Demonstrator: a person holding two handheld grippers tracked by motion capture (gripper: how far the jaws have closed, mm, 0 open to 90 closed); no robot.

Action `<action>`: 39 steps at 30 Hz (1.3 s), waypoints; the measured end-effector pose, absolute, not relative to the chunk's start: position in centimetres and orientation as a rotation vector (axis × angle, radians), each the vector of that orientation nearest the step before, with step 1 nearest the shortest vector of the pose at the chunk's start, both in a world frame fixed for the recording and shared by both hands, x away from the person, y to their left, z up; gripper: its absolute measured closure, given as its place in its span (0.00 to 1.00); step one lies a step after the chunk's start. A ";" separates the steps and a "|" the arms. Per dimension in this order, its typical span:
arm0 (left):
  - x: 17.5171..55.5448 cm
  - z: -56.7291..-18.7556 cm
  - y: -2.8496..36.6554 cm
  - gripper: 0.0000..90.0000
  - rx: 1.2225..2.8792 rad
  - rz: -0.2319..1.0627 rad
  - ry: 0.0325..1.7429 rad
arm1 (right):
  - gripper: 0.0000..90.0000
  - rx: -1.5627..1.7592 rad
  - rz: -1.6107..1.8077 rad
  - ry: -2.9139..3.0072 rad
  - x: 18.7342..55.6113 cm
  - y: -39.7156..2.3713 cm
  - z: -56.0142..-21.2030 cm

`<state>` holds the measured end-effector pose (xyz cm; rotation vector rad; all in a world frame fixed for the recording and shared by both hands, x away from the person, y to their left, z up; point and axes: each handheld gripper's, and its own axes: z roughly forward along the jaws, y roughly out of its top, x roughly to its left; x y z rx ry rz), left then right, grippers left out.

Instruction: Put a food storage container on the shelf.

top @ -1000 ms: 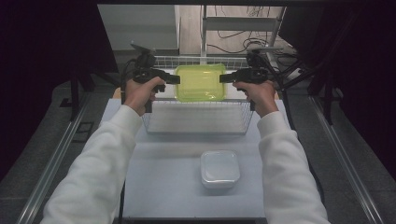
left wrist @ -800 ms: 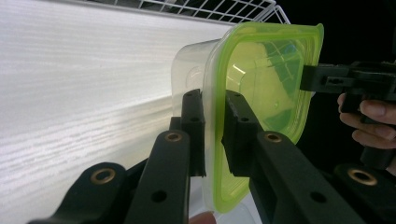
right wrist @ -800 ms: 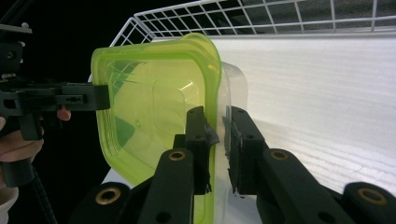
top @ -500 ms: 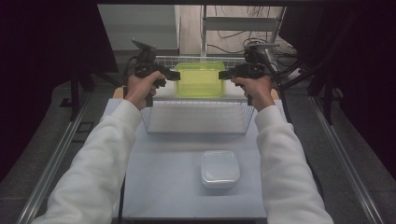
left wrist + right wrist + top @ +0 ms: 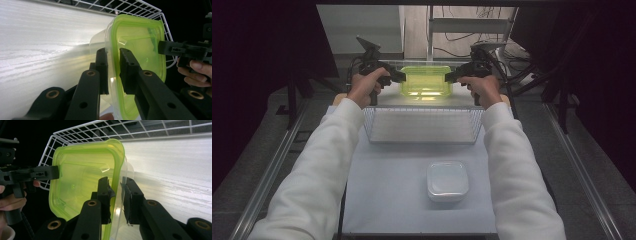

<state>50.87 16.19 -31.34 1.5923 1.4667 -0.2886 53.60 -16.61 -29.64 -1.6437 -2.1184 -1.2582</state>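
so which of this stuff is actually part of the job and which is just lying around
In the job:
- green-lidded container, gripped on both sides
- left gripper, fingers shut on its rim
- right gripper, fingers at the opposite rim, just opening slightly
- wire basket, under the container

Lying about:
- white lidded container on the near table, untouched

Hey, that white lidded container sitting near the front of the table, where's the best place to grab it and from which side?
Probably by the rim of the white container, from above. It sits flat, low and squarish with rounded corners, with bare table on every side, so gripper jaws could straddle two opposite straight edges. The right side seems handiest, since it lies right of the table's middle. Both grippers are busy with the green-lidded container at the wire basket.
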 end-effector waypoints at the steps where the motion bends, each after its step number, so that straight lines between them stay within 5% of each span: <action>1: 51.2 -31.7 16.2 0.86 1.578 -0.303 1.476 | 0.83 -1.666 -1.240 -2.099 53.9 -16.5 -29.8; 13: 51.5 -32.3 16.2 0.84 1.553 -0.305 1.476 | 0.80 -1.688 -1.258 -2.061 54.1 -16.6 -30.6; 15: 51.2 -32.0 16.1 0.81 1.556 -0.262 1.464 | 0.68 -1.671 -1.298 -2.087 53.8 -16.5 -30.5; 18: 50.7 -31.4 16.1 0.68 1.560 -0.210 1.456 | 0.53 -1.666 -1.325 -2.100 53.3 -16.4 -30.1; 19: 50.2 -30.9 16.0 0.52 1.565 -0.145 1.461 | 0.43 -1.665 -1.376 -2.126 52.6 -16.4 -29.4; 21: 49.1 -29.8 16.1 0.38 1.566 -0.039 1.449 | 0.37 -1.666 -1.397 -2.169 52.0 -16.6 -28.9; 25: 48.2 -29.5 16.1 0.24 1.603 -0.040 1.402 | 0.31 -1.652 -1.466 -2.220 50.8 -16.9 -28.1; 39: 43.4 -28.0 16.9 0.20 1.659 0.110 1.263 | 0.30 -1.495 -1.567 -2.371 46.5 -18.1 -26.0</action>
